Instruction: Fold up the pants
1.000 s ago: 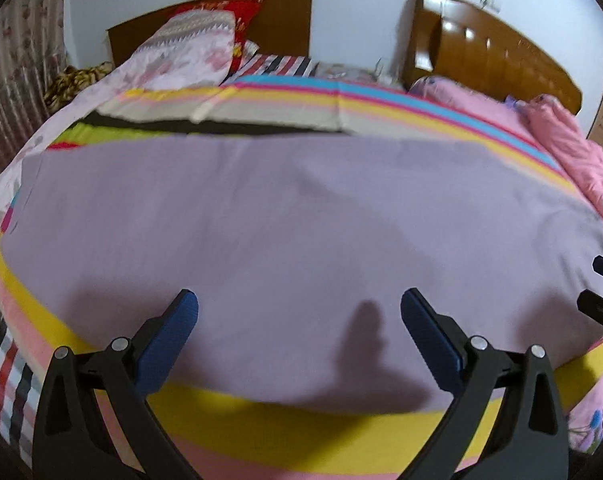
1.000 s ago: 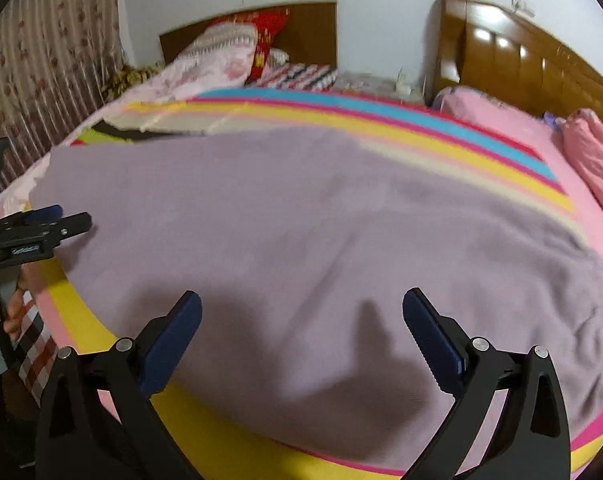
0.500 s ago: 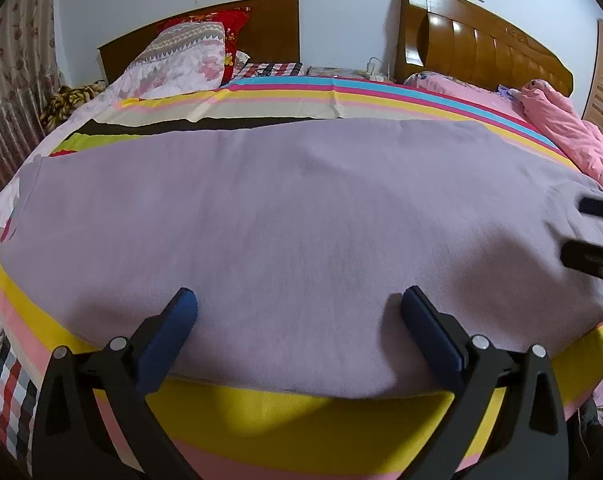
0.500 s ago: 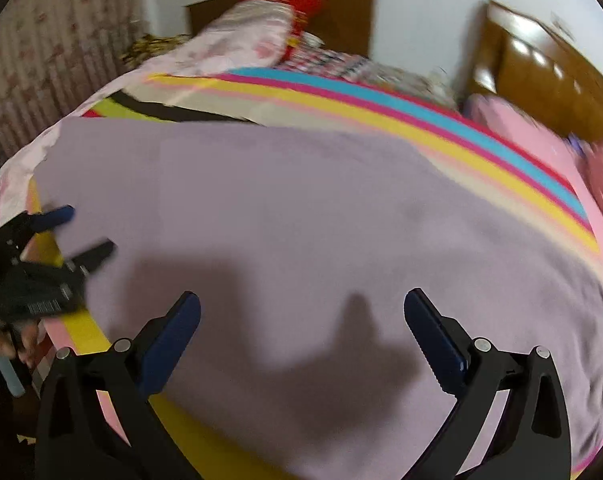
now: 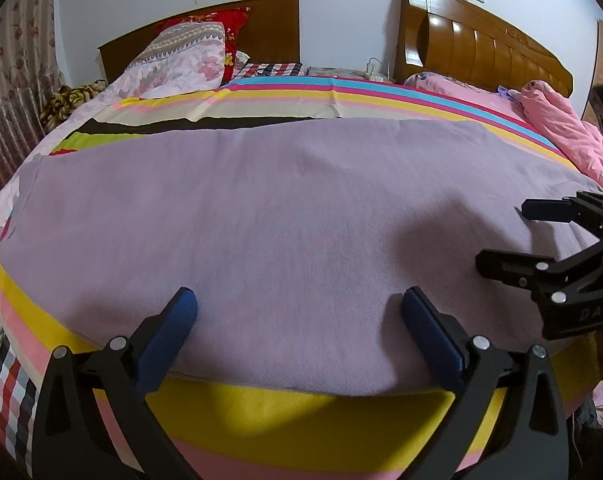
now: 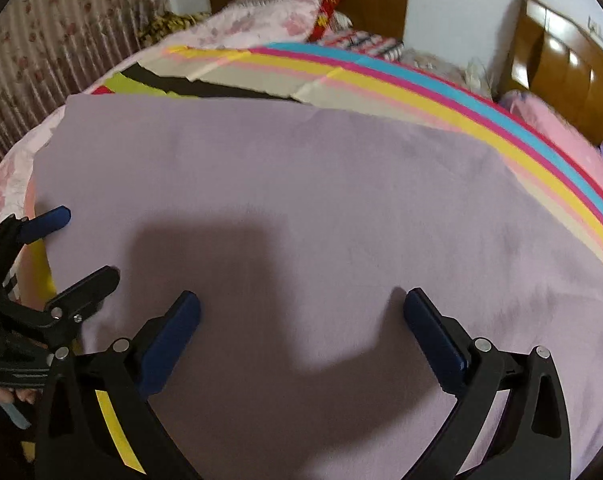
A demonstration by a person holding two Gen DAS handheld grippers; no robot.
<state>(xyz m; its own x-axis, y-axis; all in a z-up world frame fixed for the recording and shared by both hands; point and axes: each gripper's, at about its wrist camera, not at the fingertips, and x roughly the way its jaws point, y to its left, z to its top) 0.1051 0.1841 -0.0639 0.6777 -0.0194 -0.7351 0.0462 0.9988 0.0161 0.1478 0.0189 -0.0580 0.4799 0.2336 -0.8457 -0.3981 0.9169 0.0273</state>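
Left wrist: lilac pants [image 5: 293, 216] lie flat, long axis left-right

The left tool [image 5: 299, 320] has 2 black plastic fingers with dark blue pads [image 5: 163, 346] on the inside. Round silver screws [image 5: 117, 343] sit on the black arms. The right tool [image 6: 301, 322] looks the same, black with blue pads [image 6: 433, 340] and silver screws [image 6: 482, 345]. Seen from the left tool's camera, its black body has small pale letters [image 5: 593, 313].
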